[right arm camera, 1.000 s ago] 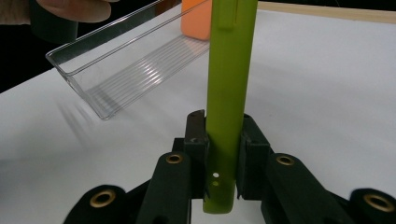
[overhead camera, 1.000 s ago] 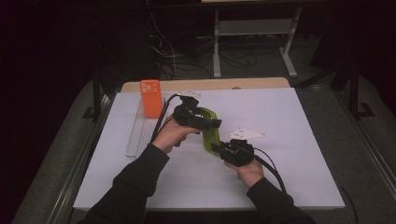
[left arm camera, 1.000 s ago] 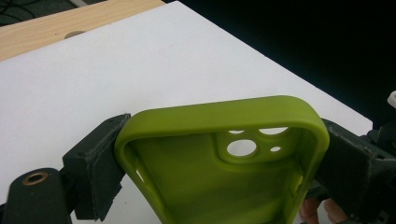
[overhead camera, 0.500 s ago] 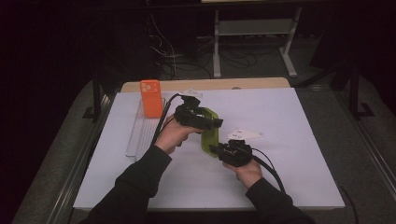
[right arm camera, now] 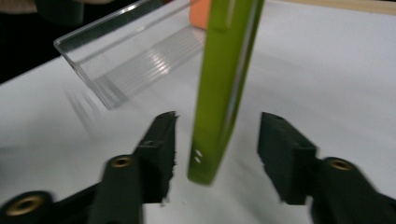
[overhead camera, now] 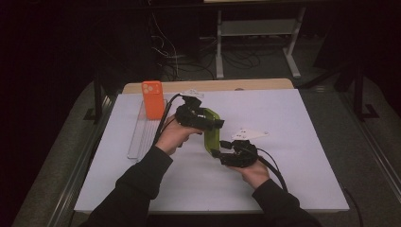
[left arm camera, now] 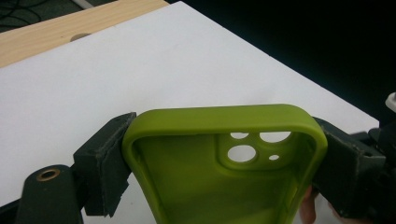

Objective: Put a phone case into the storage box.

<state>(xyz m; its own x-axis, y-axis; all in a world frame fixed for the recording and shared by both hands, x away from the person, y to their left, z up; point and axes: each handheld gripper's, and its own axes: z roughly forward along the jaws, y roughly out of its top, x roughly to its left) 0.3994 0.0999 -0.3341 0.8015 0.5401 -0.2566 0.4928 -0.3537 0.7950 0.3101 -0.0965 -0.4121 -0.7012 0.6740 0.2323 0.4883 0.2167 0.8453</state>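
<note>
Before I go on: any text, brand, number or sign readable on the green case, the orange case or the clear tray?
None can be read.
Green phone case: plain inside and along its edge, no lettering.
Orange phone case: no print that can be made out; too small in the high view to rule out a faint logo.
Clear tray: only moulded ridges, no label.

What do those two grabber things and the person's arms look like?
Both grabbers are black. The left gripper has two chunky, blocky black pads with a small brass-coloured ring on one arm. The right gripper looks the same, with brass rings near its jaws. A grey three-cornered plate sits on top, and a black cable trails back. The person wears dark long sleeves.
</note>
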